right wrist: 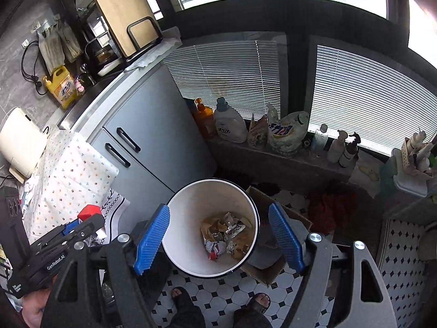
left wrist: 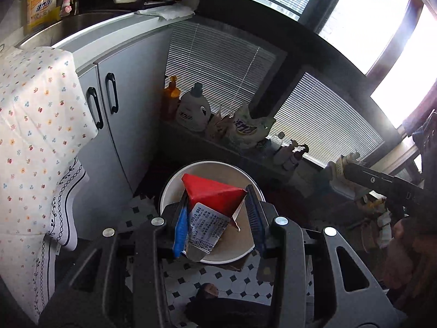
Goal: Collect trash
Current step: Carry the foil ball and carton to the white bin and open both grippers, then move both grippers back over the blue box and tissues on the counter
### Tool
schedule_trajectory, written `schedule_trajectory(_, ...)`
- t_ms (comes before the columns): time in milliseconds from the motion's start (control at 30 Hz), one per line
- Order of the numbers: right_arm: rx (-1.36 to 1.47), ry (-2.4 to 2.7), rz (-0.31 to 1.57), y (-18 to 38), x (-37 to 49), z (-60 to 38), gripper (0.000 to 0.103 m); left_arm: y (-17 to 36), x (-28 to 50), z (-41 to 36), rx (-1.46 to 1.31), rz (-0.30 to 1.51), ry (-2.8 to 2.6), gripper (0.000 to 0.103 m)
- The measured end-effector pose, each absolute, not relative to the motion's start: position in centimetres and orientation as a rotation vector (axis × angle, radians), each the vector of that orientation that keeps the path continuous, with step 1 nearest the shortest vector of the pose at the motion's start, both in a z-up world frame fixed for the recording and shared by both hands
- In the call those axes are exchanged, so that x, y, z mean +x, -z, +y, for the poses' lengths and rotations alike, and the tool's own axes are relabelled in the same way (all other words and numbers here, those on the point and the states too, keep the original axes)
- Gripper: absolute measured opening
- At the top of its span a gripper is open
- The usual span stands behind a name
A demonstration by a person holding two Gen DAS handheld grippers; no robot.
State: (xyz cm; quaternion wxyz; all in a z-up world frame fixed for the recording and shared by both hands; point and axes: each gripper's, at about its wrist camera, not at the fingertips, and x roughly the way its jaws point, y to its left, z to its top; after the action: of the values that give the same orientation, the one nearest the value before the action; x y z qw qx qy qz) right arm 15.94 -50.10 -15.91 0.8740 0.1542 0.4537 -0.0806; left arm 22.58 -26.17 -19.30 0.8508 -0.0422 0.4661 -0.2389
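Observation:
My left gripper [left wrist: 218,218] is shut on a red carton with a white printed label [left wrist: 211,199] and holds it above the white trash bin [left wrist: 169,188]. In the right wrist view the same gripper [right wrist: 73,225] shows at the lower left with the red carton [right wrist: 88,211] in it, left of the bin. My right gripper [right wrist: 218,237] is open and empty above the white bin [right wrist: 188,205]. Crumpled foil and paper trash [right wrist: 226,233] lies in the bin's bottom.
A grey cabinet [right wrist: 153,136] stands behind the bin. A floral cloth [right wrist: 68,169] hangs to the left. A cardboard box [right wrist: 275,207] sits right of the bin. Detergent bottles [right wrist: 229,121] line the window ledge. My feet [right wrist: 180,295] stand on the tiled floor.

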Motion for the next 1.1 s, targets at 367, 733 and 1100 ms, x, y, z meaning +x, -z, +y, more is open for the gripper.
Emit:
schedule_trajectory(367,0.386,0.29,0.911,14.3,12.8,-53.0,0.074,19.6,25.1,-31.0,-0.075,1.029,0.637,0.05)
schedule_trajectory(733,0.415,0.311,0.875,13.5,13.2,-50.9,0.083,15.8,26.0,-27.2,-0.077,0.971,0.612,0.095)
schedule_trajectory(1100,0.354,0.169,0.816,11.0,18.7,-40.8,0.095,11.1,26.9,-15.2,-0.123,0.879,0.447,0.097)
